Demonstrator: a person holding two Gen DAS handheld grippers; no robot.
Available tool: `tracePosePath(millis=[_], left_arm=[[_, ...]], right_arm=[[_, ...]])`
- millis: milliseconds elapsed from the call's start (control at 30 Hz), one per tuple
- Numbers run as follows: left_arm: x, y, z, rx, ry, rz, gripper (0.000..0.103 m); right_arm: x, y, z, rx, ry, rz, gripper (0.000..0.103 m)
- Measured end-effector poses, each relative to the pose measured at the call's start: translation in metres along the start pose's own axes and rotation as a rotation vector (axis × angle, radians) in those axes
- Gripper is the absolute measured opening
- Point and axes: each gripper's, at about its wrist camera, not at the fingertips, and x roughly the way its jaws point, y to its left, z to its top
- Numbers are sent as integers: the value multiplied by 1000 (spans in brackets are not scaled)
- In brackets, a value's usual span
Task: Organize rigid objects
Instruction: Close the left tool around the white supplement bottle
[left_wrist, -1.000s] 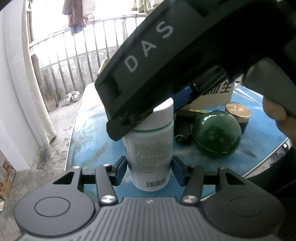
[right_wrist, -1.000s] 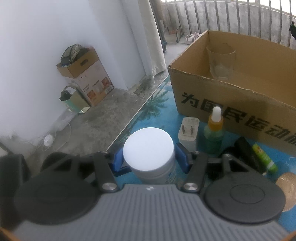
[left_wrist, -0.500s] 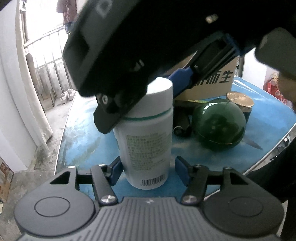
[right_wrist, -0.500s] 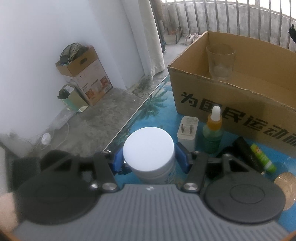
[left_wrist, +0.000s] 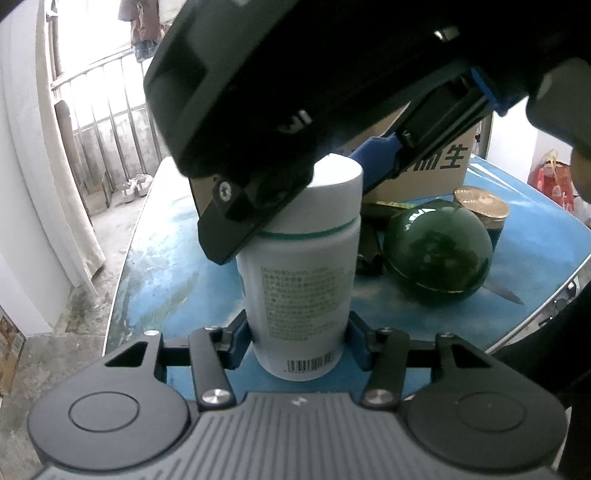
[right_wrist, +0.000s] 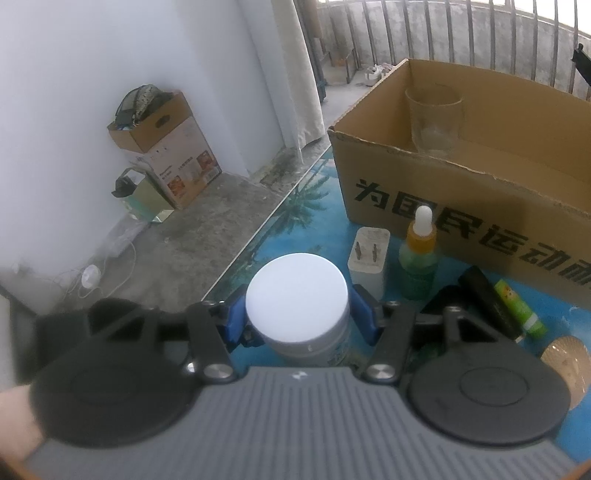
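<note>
A white pill bottle (left_wrist: 301, 280) with a white cap stands upright on the blue table. My left gripper (left_wrist: 298, 334) is closed around its lower body. My right gripper (right_wrist: 300, 318) comes from above, and its blue pads sit against the bottle's cap (right_wrist: 296, 295); in the left wrist view the right gripper's black body (left_wrist: 332, 92) fills the top. An open cardboard box (right_wrist: 480, 192) with a clear glass (right_wrist: 434, 118) inside stands behind the bottle.
A white plug adapter (right_wrist: 369, 254), a green dropper bottle (right_wrist: 419, 254), a black tube (right_wrist: 491, 299) and a green stick (right_wrist: 519, 308) lie near the box. A dark green sphere (left_wrist: 437, 251) and a gold-lidded jar (left_wrist: 480, 206) stand to the right. The table edge (right_wrist: 258, 236) runs at left.
The right gripper has lowered over the bottle's cap and closed in on it. The left gripper's fingers have closed from a small gap onto the bottle's body. The bottle stays standing.
</note>
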Motion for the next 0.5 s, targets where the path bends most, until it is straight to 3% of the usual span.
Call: tracePosePath(millis=[500], left_arm=[[0, -3, 0, 19, -6, -4, 54]], right_arm=[[-4, -1, -4, -23, 19, -13, 57]])
